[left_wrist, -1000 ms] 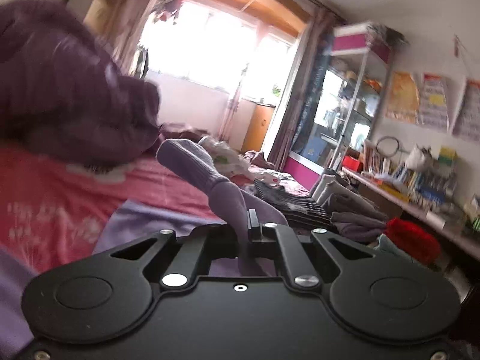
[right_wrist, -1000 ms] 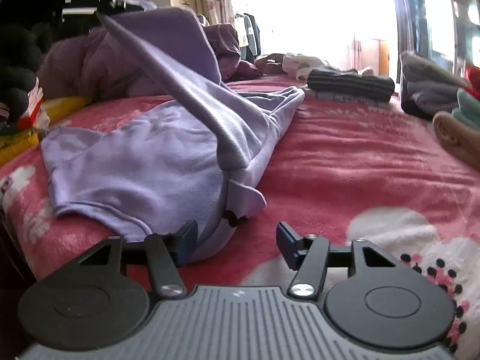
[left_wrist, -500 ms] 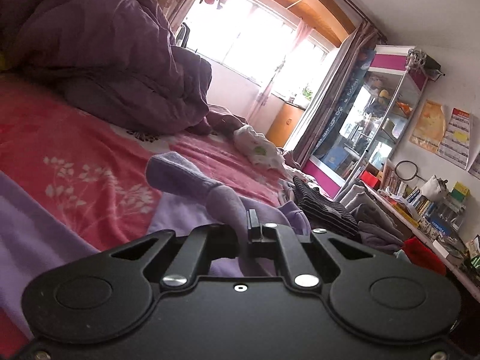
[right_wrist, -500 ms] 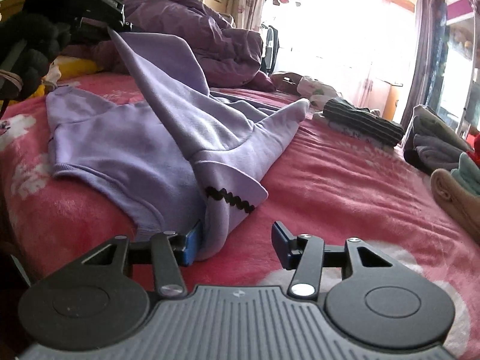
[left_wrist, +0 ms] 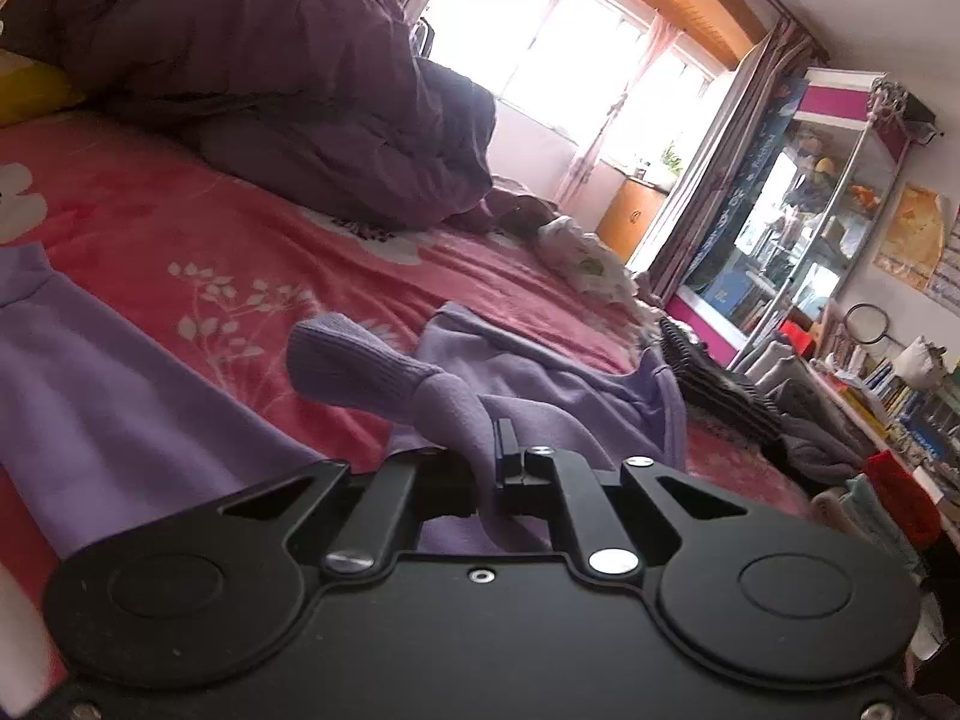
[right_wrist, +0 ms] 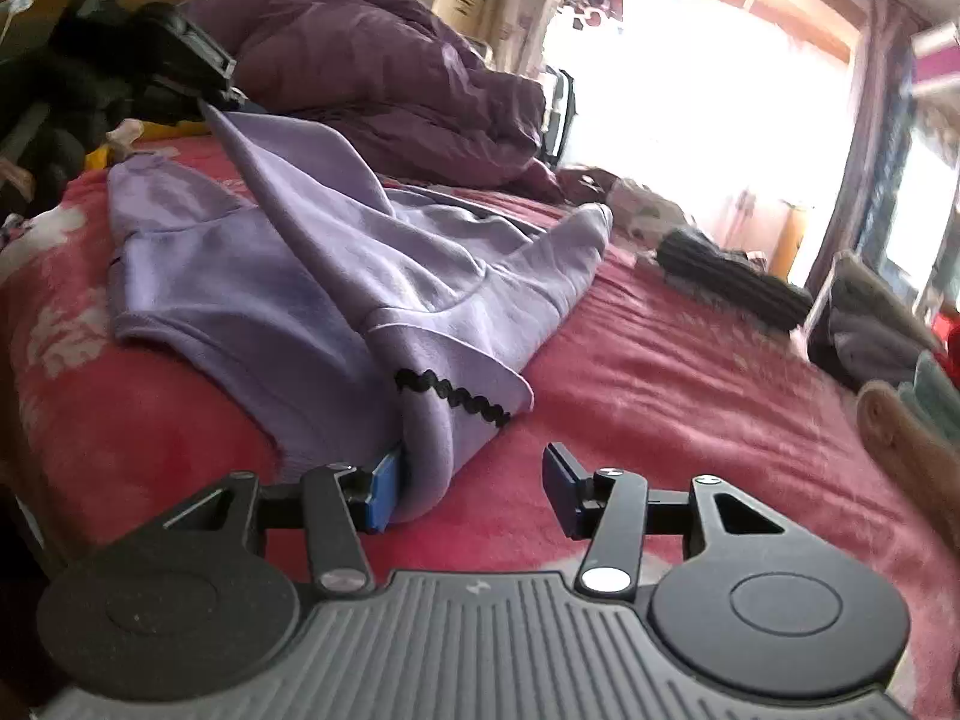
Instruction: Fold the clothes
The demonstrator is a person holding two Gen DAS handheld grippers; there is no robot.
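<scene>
Currently we note a lilac sweatshirt (right_wrist: 288, 276) spread on a bed with a red floral blanket (right_wrist: 660, 372). Its body lies flat toward the left of the right wrist view, and one sleeve rises from it in a taut ridge toward the far left.

Left hand-held gripper (left_wrist: 495, 462): jaws closed tight on that sleeve (left_wrist: 444, 402), just behind the ribbed cuff (left_wrist: 342, 354). The cuff sticks out beyond the fingers, above the blanket. More lilac cloth lies crumpled just beyond it, and a flat stretch of the garment runs along the left edge of the left wrist view.

Right hand-held gripper (right_wrist: 468, 480): jaws apart, with a wide gap. The near corner of the sweatshirt, a folded hem with black zigzag trim (right_wrist: 450, 393), sits against the left blue pad (right_wrist: 384, 480). The right pad stands clear of the cloth, over bare blanket. We read this as not gripping; the hem is between the jaws but pressed from one side at most.

Surroundings: a dark purple quilt (left_wrist: 270, 60) is heaped at the far side of the bed. A dark striped folded garment (right_wrist: 732, 276) lies farther right on the blanket, with grey folded clothes (right_wrist: 870, 324) beyond it near the right edge. A bright window (left_wrist: 570, 60) fills the far wall, and a glass cabinet (left_wrist: 810, 228) stands to its right.
</scene>
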